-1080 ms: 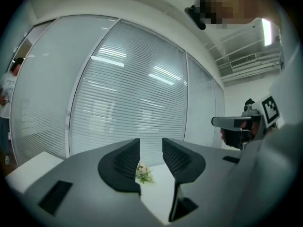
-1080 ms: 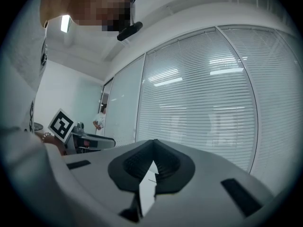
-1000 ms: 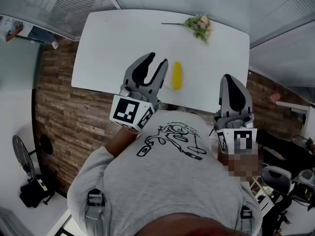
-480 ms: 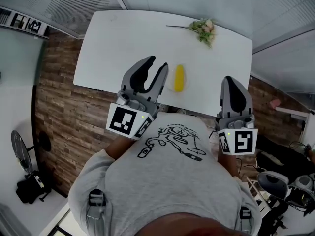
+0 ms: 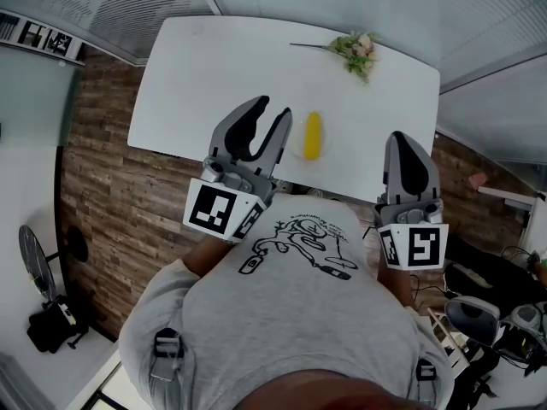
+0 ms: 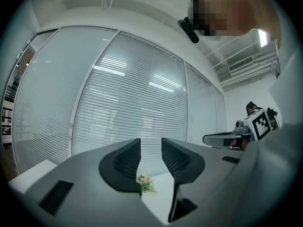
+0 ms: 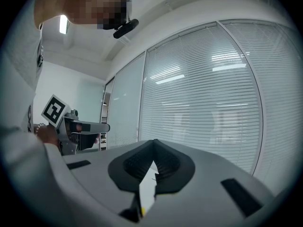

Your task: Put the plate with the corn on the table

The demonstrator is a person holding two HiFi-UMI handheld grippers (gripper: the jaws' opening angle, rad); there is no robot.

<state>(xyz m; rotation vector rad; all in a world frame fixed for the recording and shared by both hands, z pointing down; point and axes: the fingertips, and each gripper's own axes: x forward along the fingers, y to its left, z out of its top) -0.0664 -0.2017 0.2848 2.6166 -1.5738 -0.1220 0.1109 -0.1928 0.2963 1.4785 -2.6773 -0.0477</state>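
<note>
A small bunch of flowers (image 5: 357, 49) lies flat; wood-plank floor (image 5: 111, 195) shows at left. Slatted blinds (image 6: 137, 98) cover the glass wall.

No word or number can be read. The left claw (image 5: 273, 109) and right claw (image 5: 402, 137) each carry only a black-and-white square marker (image 5: 214, 210). The shirt (image 5: 282, 331) shows a line drawing (image 5: 299, 244), without legible letters.

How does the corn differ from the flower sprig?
The corn is yellow and stubby; the flower sprig is green and pink with a thin stem. The corn sits on a white plate at the near edge; the flower sprig lies with no plate at the far edge. Both rest on the white table.
</note>
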